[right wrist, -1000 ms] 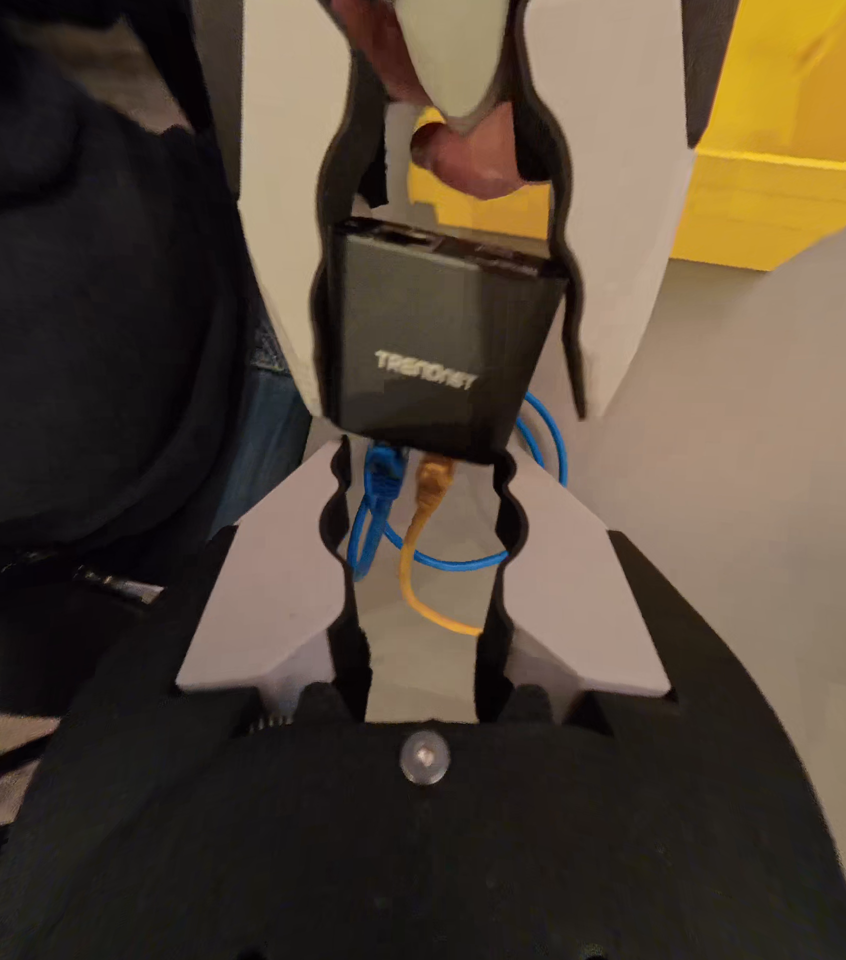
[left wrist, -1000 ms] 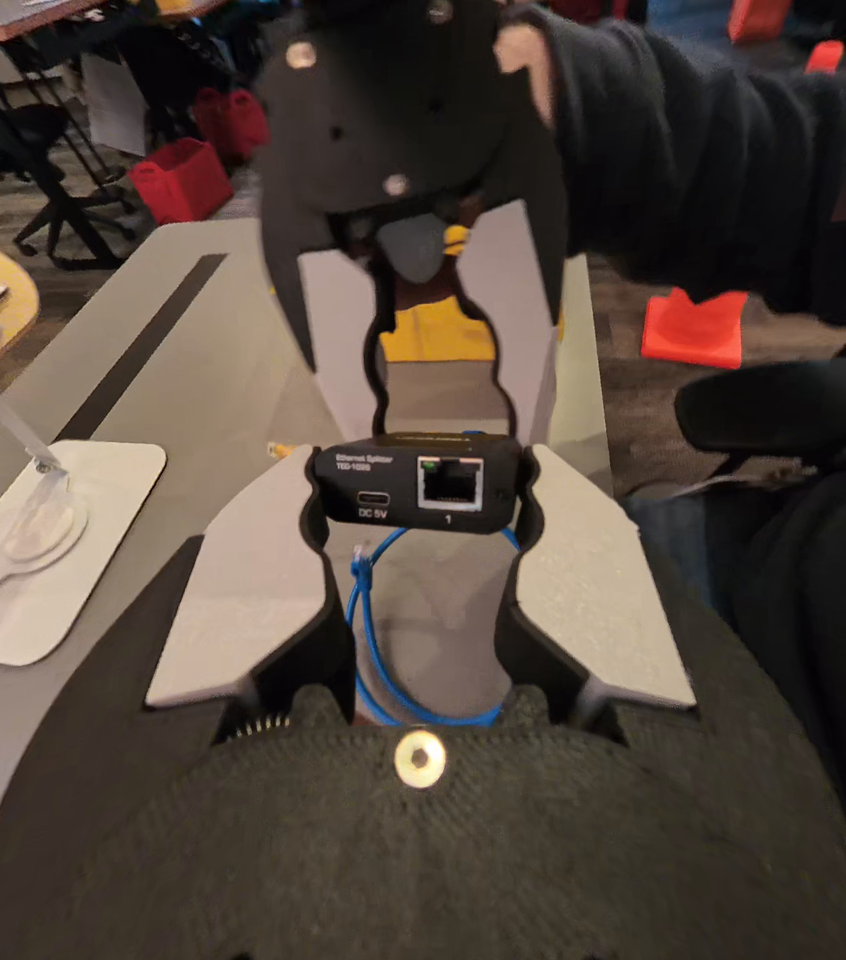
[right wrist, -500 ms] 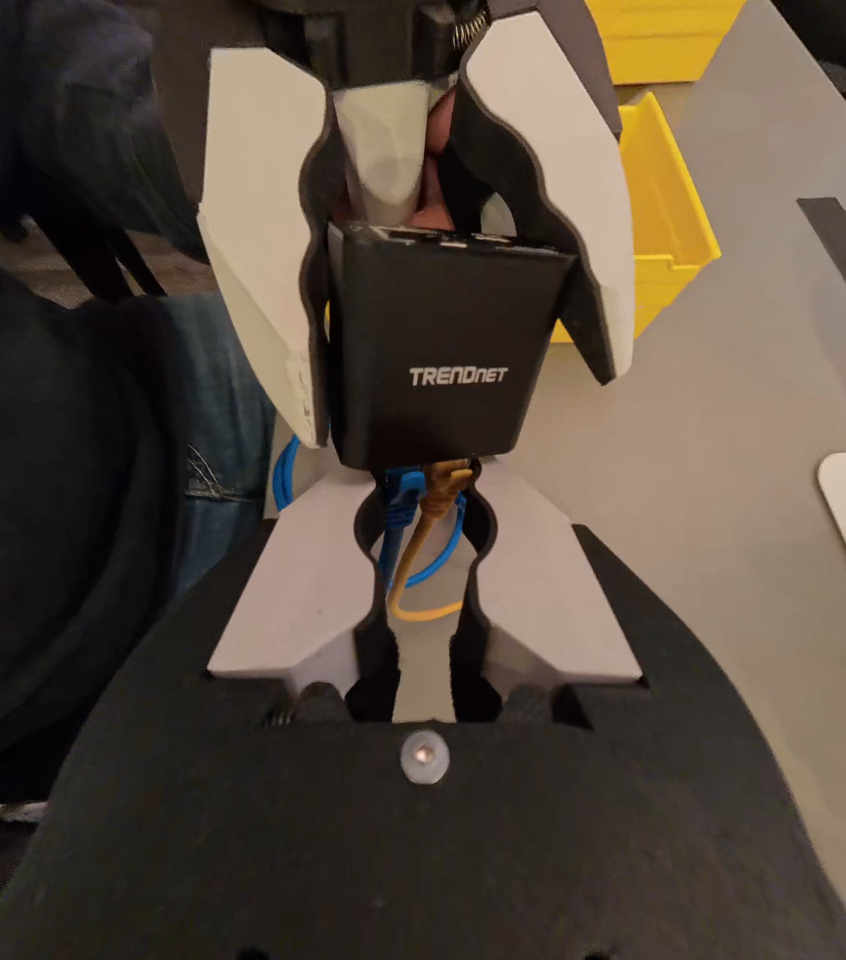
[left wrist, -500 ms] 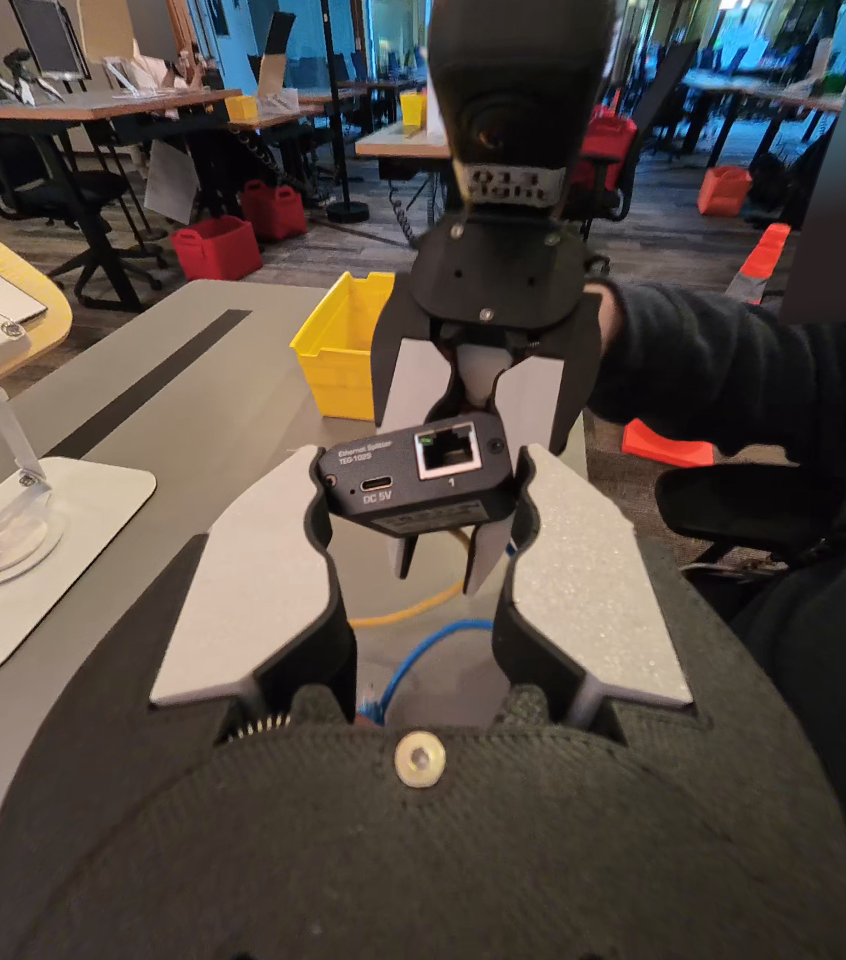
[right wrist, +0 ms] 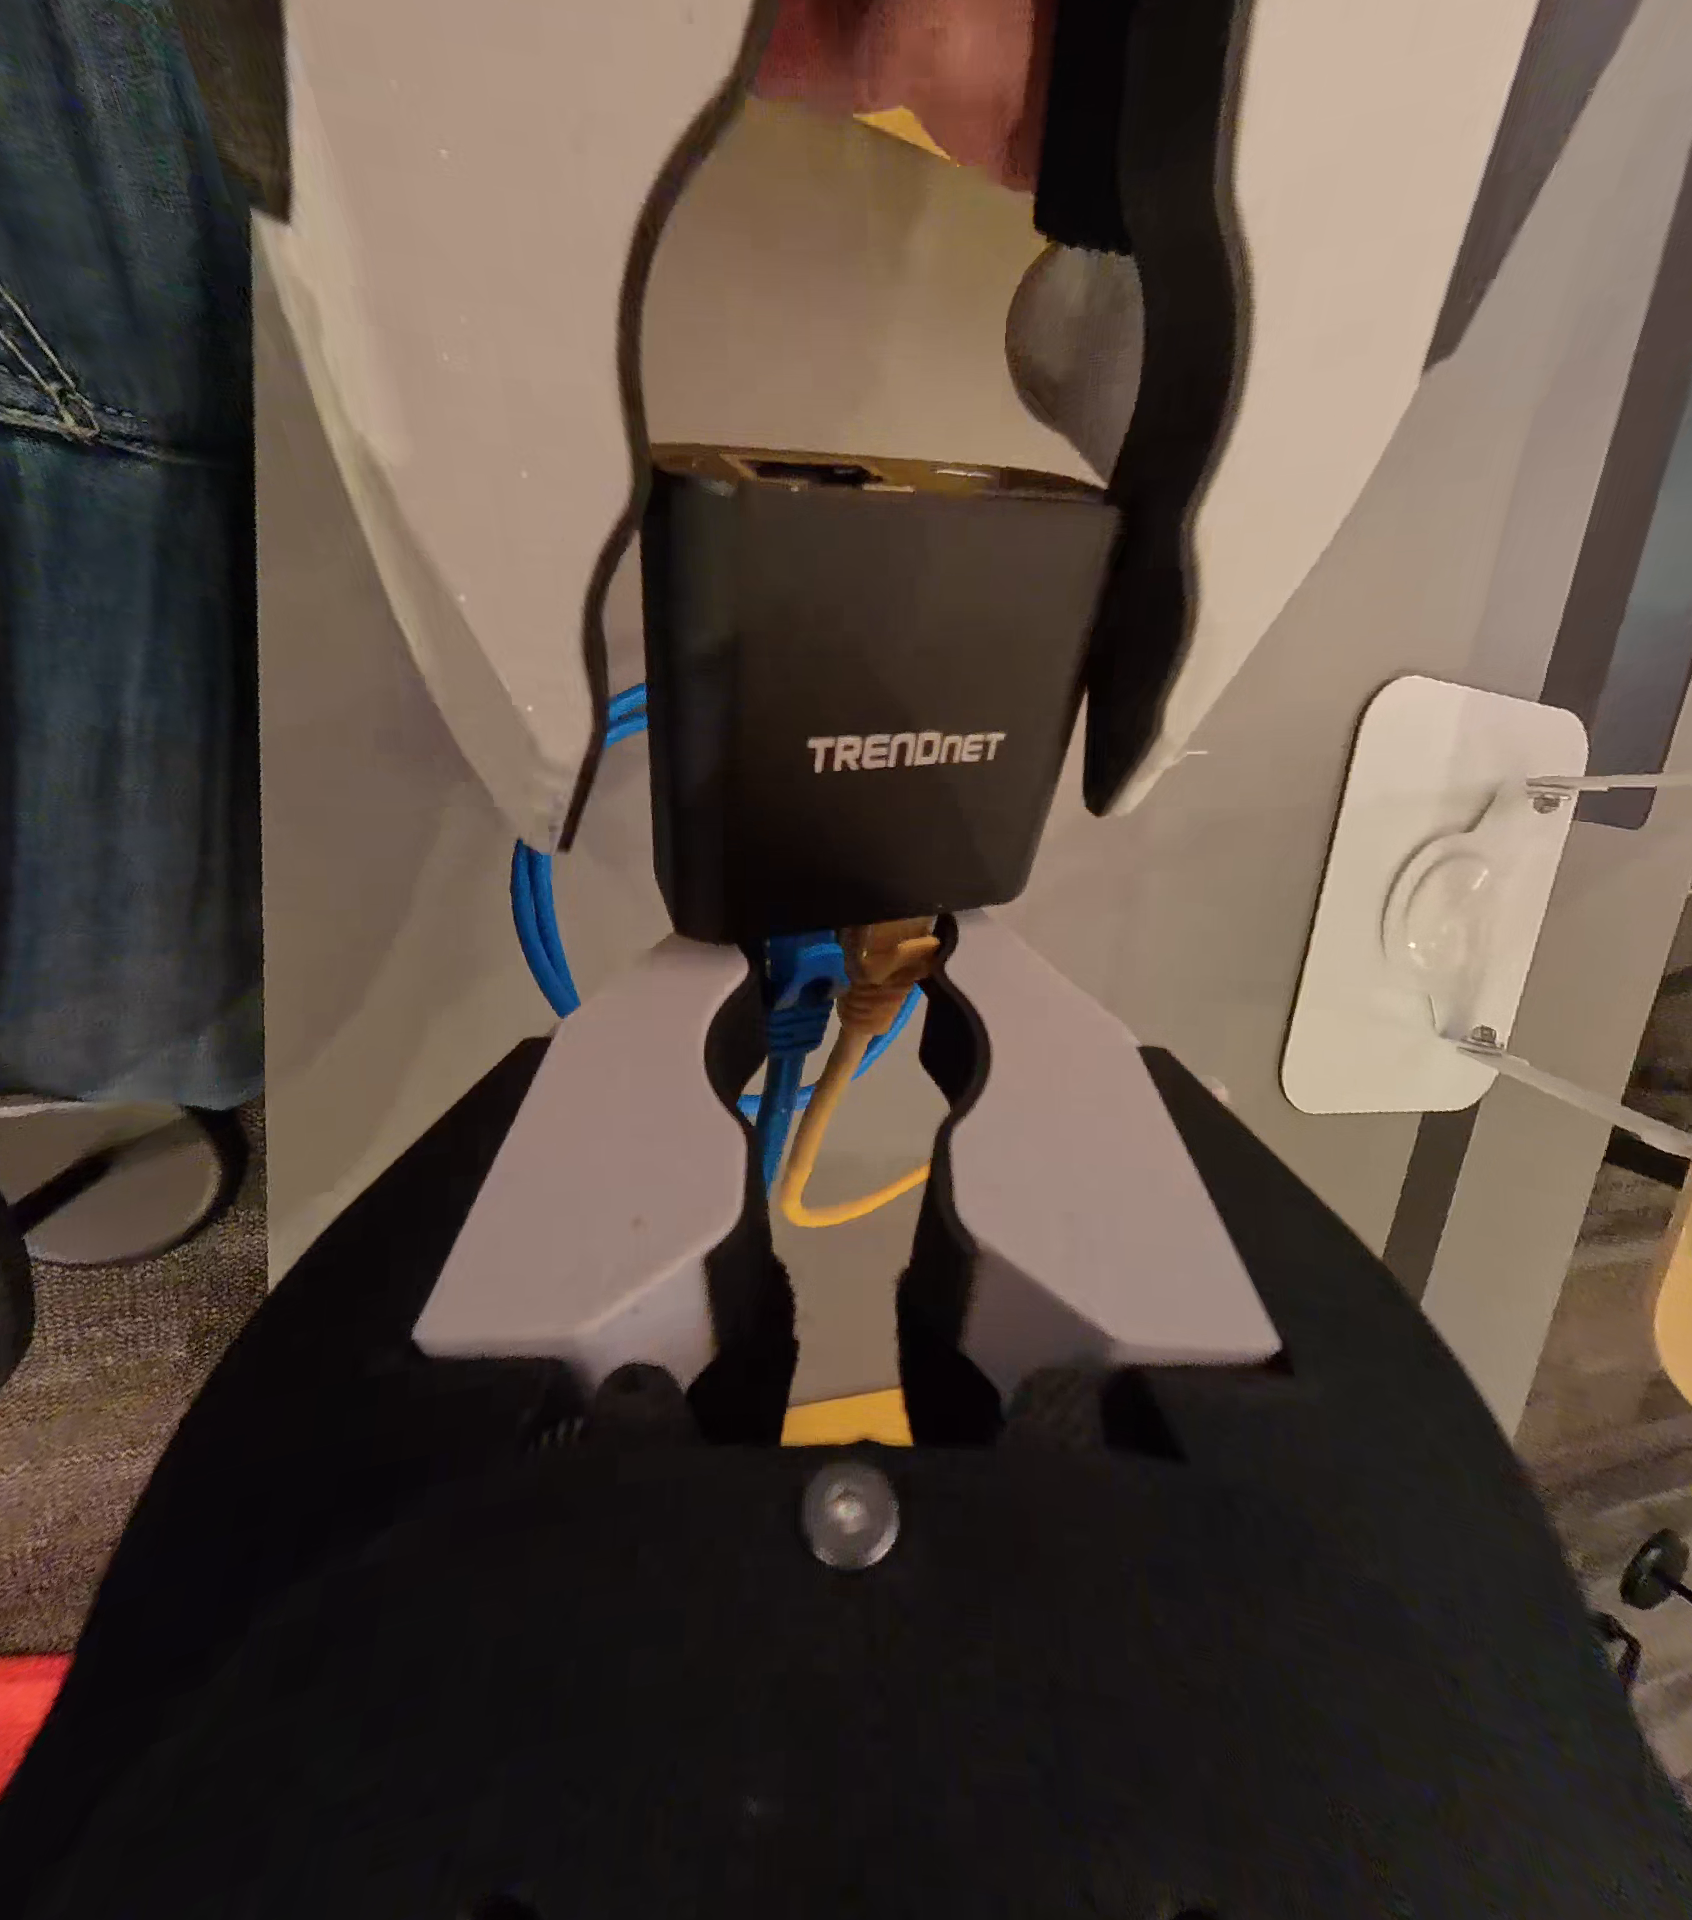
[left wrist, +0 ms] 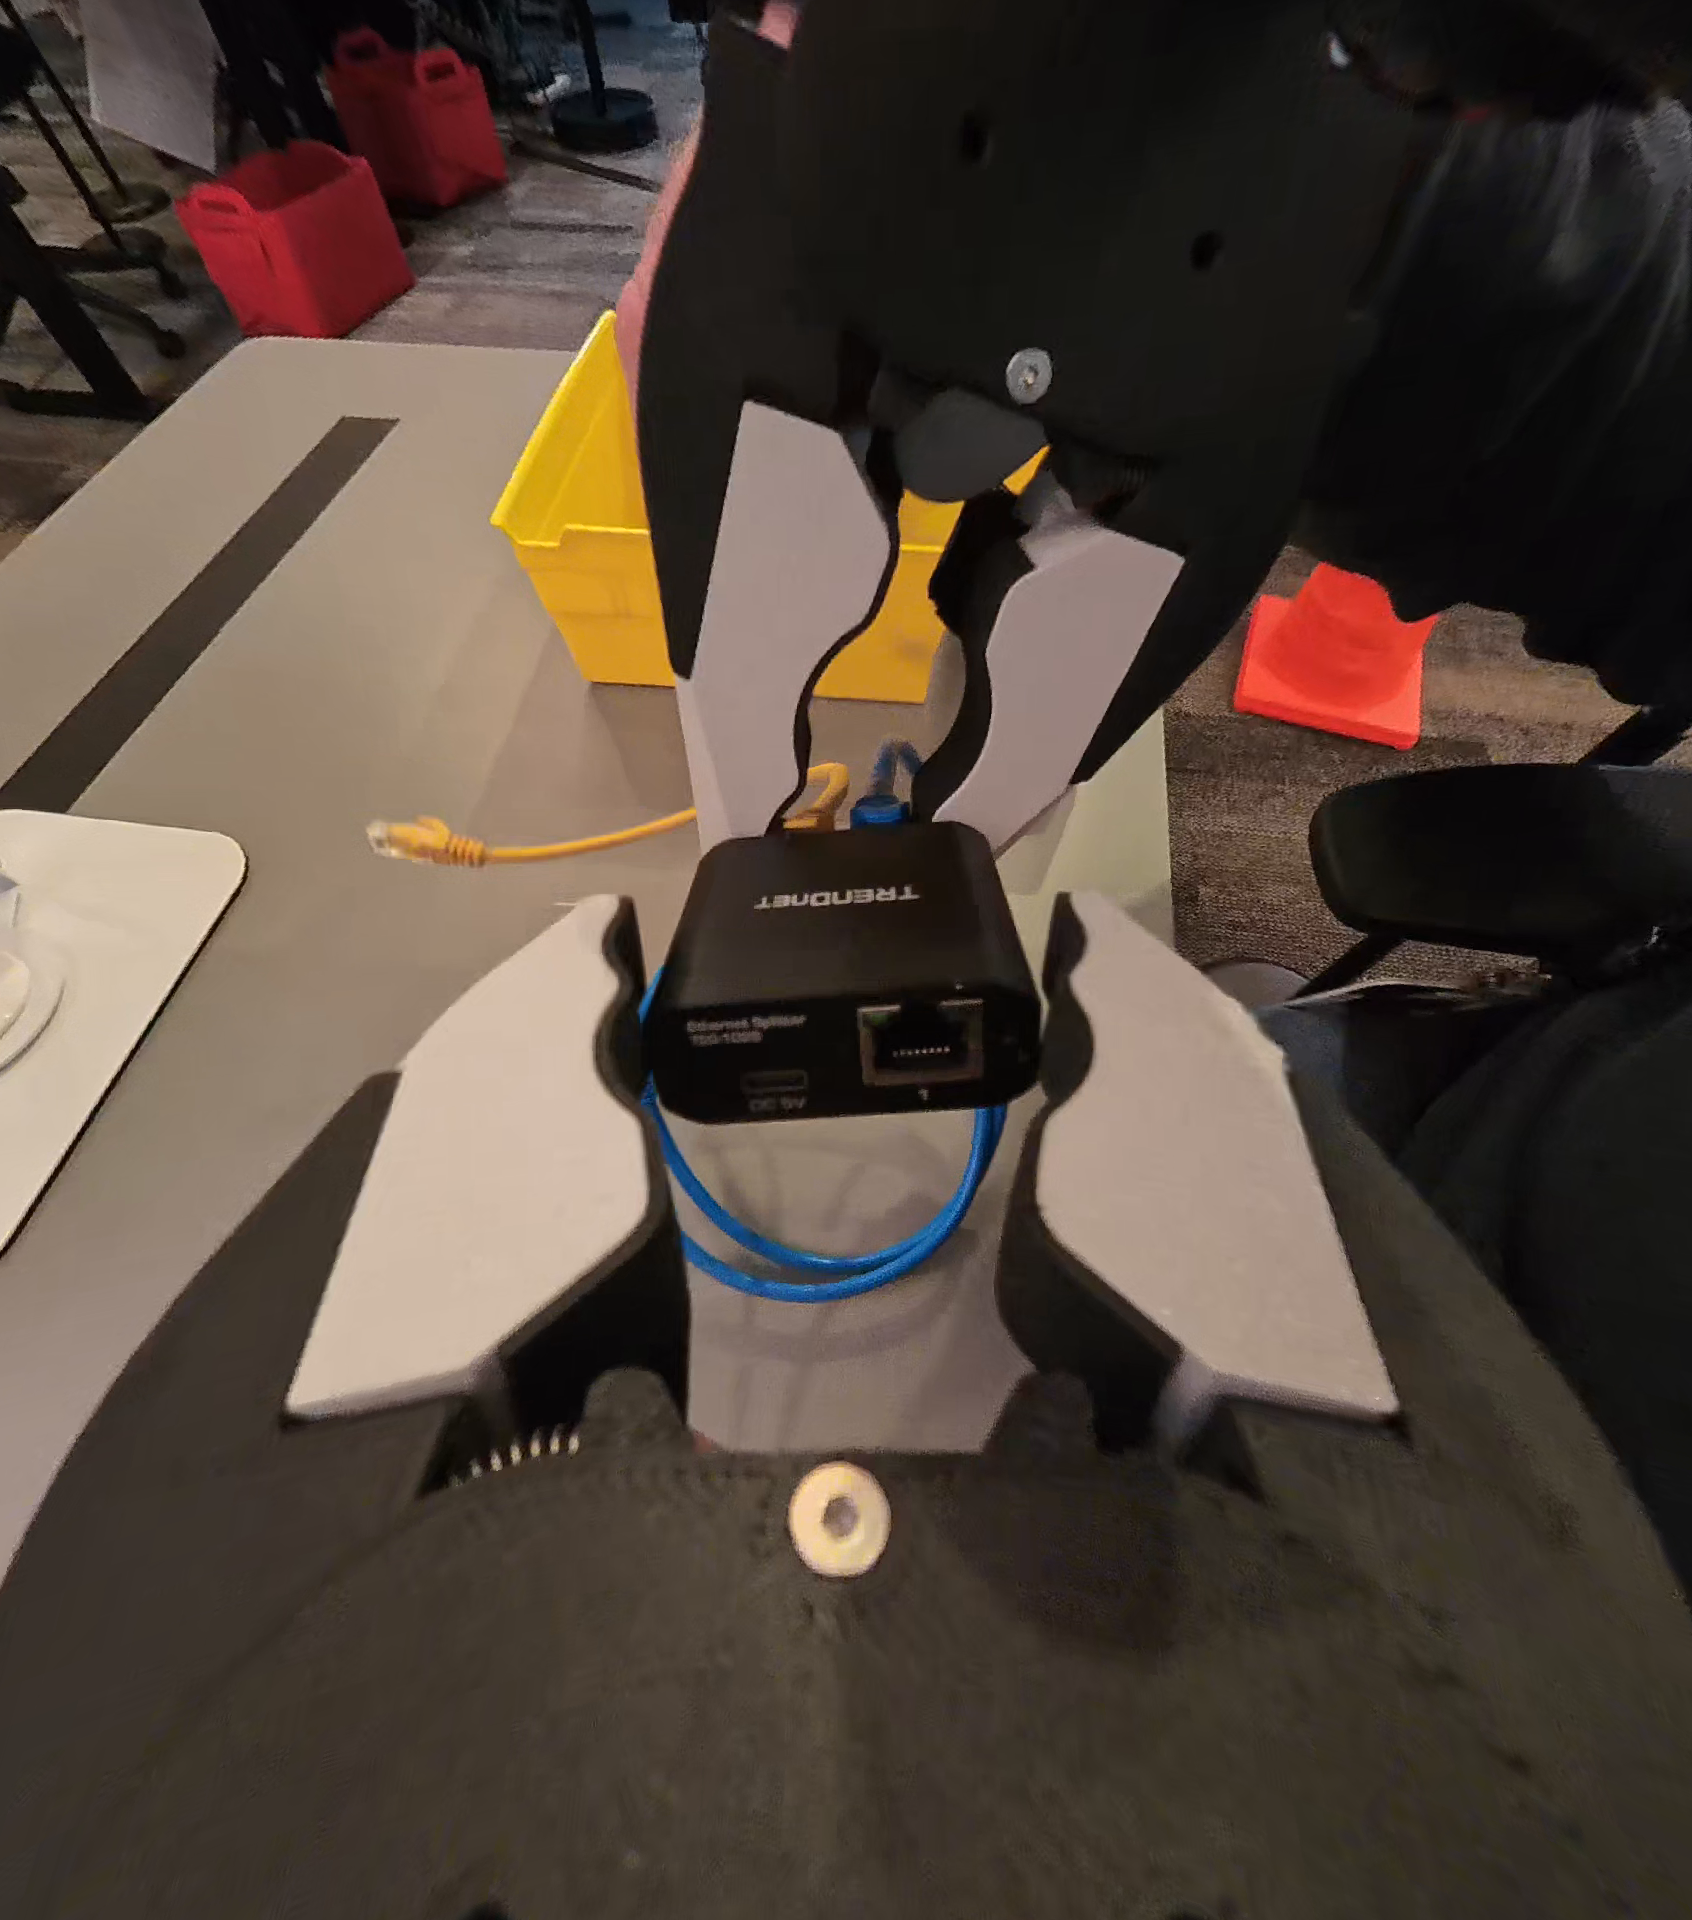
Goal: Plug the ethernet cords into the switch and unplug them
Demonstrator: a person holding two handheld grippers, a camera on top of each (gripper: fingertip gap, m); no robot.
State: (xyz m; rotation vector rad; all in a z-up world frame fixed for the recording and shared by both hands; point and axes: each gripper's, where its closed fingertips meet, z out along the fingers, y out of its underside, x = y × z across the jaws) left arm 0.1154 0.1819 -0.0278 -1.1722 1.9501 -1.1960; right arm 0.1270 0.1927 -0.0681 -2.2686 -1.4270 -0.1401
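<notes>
My left fingers: the left gripper (left wrist: 840,909) is clamped on the two sides of the switch, one finger (left wrist: 468,1164) on each flank.
Blue loop: the blue cord (left wrist: 821,1273) curls under the switch, between my left fingers. I cannot see its other end.
Switch: the small black switch (left wrist: 852,977) fills the gap at my left fingertips, over the near part of the grey table (left wrist: 322,727). I cannot tell whether it touches the top.
Near face: the port (left wrist: 920,1039) turned toward my left camera has nothing in it.
Far face: a blue plug (right wrist: 800,961) and a yellow plug (right wrist: 889,951) sit side by side in the opposite face.
My right fingers: the right gripper (right wrist: 831,935) comes in from that side, narrowed to a slim gap around both plugs. I cannot tell whether it pinches them or only brackets them.
Yellow cord: the yellow cord (left wrist: 561,847) runs off across the table, and its free plug (left wrist: 411,836) lies loose there.
Beyond: a yellow bin (left wrist: 593,561) stands on the table behind my right gripper.
Done, I judge: two cord ends are seated in the switch.
Left, I judge: pulling both plugs out. The empty near port may want a plug first.
</notes>
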